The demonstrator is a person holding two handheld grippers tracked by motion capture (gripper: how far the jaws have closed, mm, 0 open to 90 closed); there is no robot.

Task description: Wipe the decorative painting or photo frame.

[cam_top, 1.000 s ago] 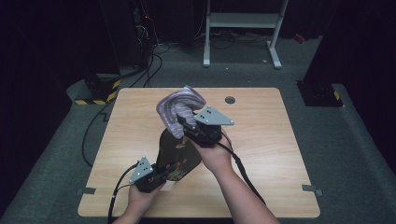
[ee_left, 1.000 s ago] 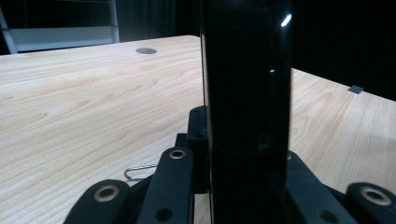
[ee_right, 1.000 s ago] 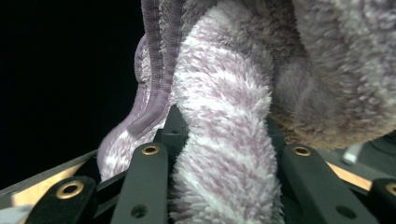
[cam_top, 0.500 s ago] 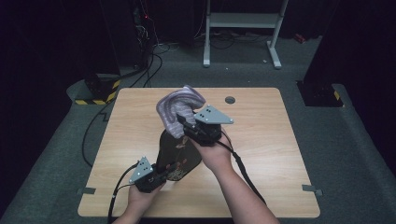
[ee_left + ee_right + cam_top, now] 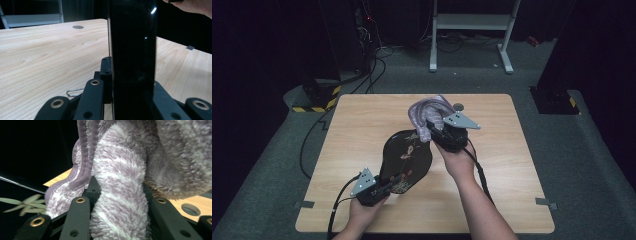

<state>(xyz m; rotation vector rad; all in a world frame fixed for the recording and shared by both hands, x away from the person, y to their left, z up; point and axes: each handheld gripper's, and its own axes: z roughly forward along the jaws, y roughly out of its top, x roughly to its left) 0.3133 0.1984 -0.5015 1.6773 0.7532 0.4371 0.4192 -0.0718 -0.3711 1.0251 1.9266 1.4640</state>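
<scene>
A black oval plate (image 5: 407,157) painted with leaves and flowers is held by its near rim in my left gripper (image 5: 388,184), which is shut on it. In the left gripper view the plate's glossy edge (image 5: 132,50) stands upright between the jaws of the left gripper (image 5: 130,83). My right gripper (image 5: 433,132) is shut on a fluffy purple-and-white striped cloth (image 5: 426,111) at the plate's far rim. In the right gripper view the cloth (image 5: 120,195) bulges out between the jaws, and the plate (image 5: 17,202) lies at the lower left.
The wooden table (image 5: 357,125) has a round grommet hole (image 5: 458,106) near its far edge. A small wire clip (image 5: 74,92) lies on the wood by the left gripper. A white metal stand (image 5: 472,22) and cables stand on the floor beyond the table.
My right gripper has shifted to the right and slightly down with the cloth, along the plate's far rim. The left gripper and the plate have stayed put.
</scene>
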